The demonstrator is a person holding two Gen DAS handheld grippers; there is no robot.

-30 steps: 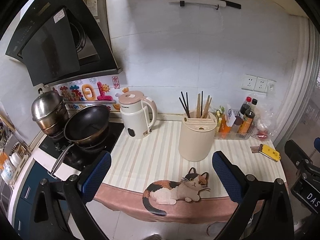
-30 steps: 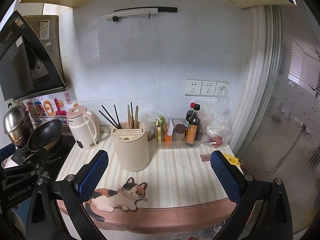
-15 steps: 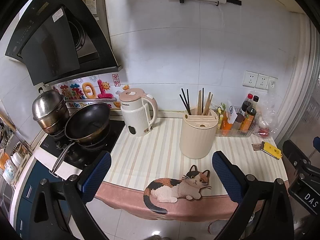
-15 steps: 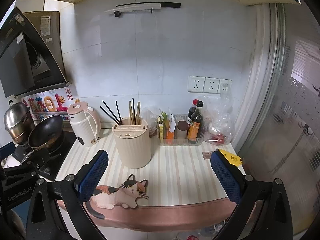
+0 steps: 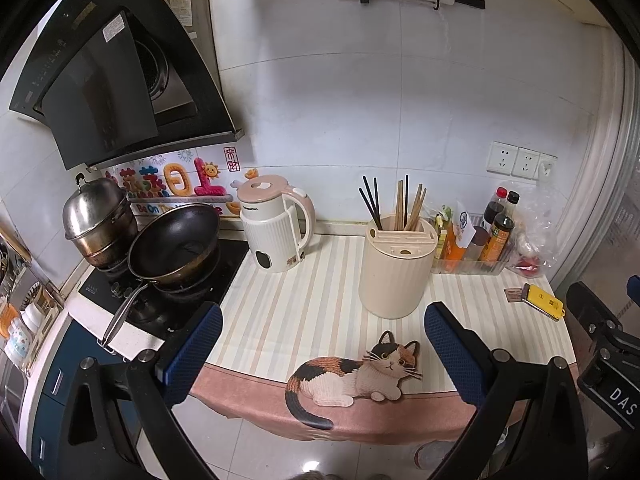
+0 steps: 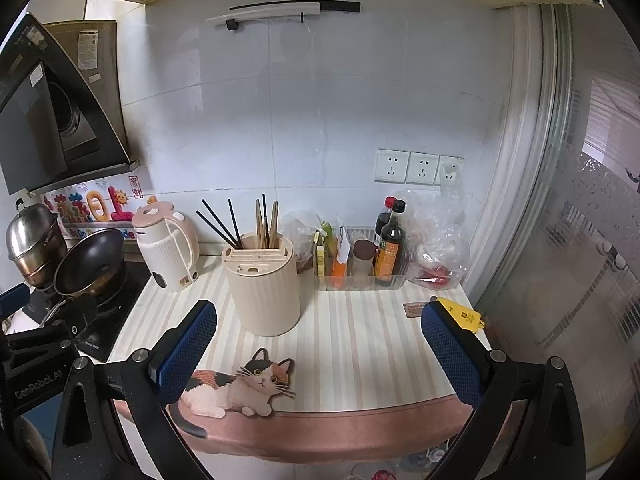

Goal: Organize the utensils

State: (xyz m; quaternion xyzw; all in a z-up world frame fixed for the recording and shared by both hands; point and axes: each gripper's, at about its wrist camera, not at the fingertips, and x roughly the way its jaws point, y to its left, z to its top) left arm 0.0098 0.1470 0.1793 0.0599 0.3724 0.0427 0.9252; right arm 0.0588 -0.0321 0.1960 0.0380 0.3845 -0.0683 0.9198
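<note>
Left wrist: both hand-held grippers [image 5: 322, 338] [image 6: 318, 334] spread wide, empty, before the counter edge [image 5: 360, 420], utensil holder [image 5: 394, 268] beyond.

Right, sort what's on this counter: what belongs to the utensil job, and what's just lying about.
For the job:
chopsticks
utensil holder
left gripper, open
right gripper, open

Just lying about:
kettle
wok
steamer pot
condiment tray
yellow tag

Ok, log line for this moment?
left claw open | right claw open | black and wooden chopsticks in cream ribbed holder

Striped counter [image 5: 304, 300]: utensil holder [image 5: 394, 268], kettle [image 5: 276, 226], tray [image 5: 470, 266].
</note>
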